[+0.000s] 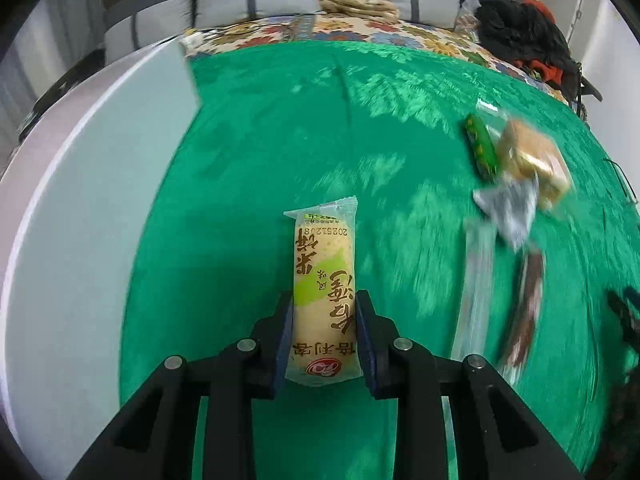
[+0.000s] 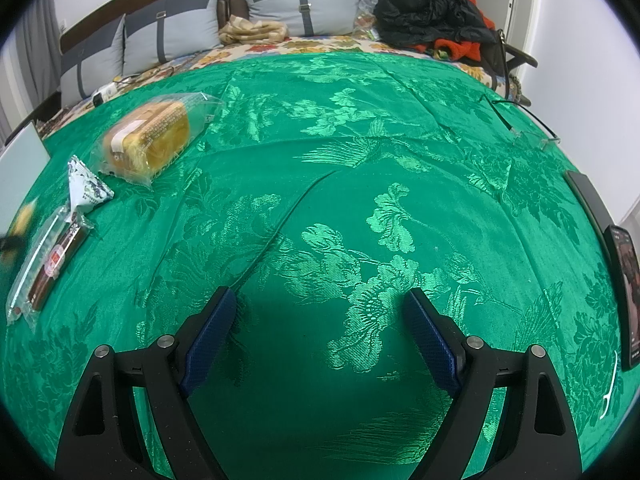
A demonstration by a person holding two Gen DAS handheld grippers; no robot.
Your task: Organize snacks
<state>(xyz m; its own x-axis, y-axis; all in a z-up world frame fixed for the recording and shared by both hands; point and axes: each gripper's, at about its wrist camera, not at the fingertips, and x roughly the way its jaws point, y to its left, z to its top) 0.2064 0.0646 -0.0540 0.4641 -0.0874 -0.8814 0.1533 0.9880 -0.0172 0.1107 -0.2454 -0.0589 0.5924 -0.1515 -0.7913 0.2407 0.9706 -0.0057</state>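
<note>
My left gripper [image 1: 323, 300] is shut on a yellow-green rice cracker packet [image 1: 324, 280] and holds it above the green bedspread [image 1: 260, 160]. A white box [image 1: 80, 184] lies to its left. To the right lie a green candy [image 1: 482, 148], a wrapped bread loaf [image 1: 532, 160], a small triangular packet [image 1: 508, 208] and a long brown bar [image 1: 528, 304], all blurred. My right gripper [image 2: 320, 300] is open and empty over the bedspread [image 2: 400, 140]. The bread loaf [image 2: 148, 140], triangular packet [image 2: 86, 188] and brown bar [image 2: 56, 264] lie to its left.
Grey pillows [image 2: 172, 28] and a folded cloth [image 2: 252, 30] sit at the bed's head. A pile of black and red clothes [image 2: 436, 16] is at the back right. Glasses [image 2: 524, 128] and a phone [image 2: 626, 296] lie at the right edge.
</note>
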